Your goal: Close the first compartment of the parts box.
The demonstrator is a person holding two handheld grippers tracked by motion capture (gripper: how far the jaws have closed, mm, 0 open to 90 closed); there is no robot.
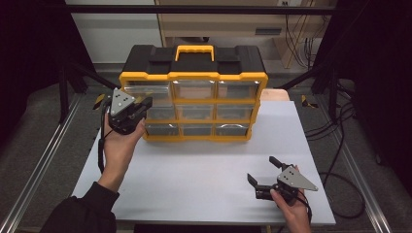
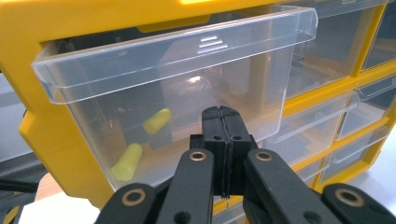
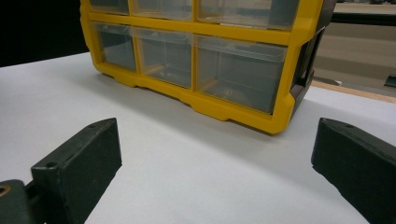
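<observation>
High view: a yellow-framed plastic organiser cabinet [image 1: 193, 99] with a black top, a yellow carry handle [image 1: 194, 52] and three rows of clear drawers stands upright at the far side of a pale grey tabletop [image 1: 204, 170]. The left gripper [image 1: 141, 103], held in the person's left hand [image 1: 119, 143], is raised against the left column of the cabinet, level with its upper drawers. The right gripper [image 1: 262, 170], held in the right hand [image 1: 291, 206], lies low over the near right part of the tabletop, well apart from the cabinet, its jaws spread wide with nothing between them.

Left gripper view: the left gripper [image 2: 223, 112] has its two black jaws pressed flat together, nothing between them, and their tips meet the front face of a clear plastic drawer [image 2: 177, 98] seated in the yellow frame. The drawer's clear lip runs above the jaws. Whether the tips press on the face or rest just short of it cannot be told. Inside the drawer, towards its left end, lie two small yellow-green foam cylinders [image 2: 140, 140], one higher and farther back, one lower and nearer the front. A dark block stands behind them.

Right gripper view: the right gripper [image 3: 215, 158] looks across bare tabletop [image 3: 201, 182] towards the cabinet's lower right corner [image 3: 275, 123]. Its two black jaws stand at the left and right edges of the view, far apart, clear of the cabinet.
</observation>
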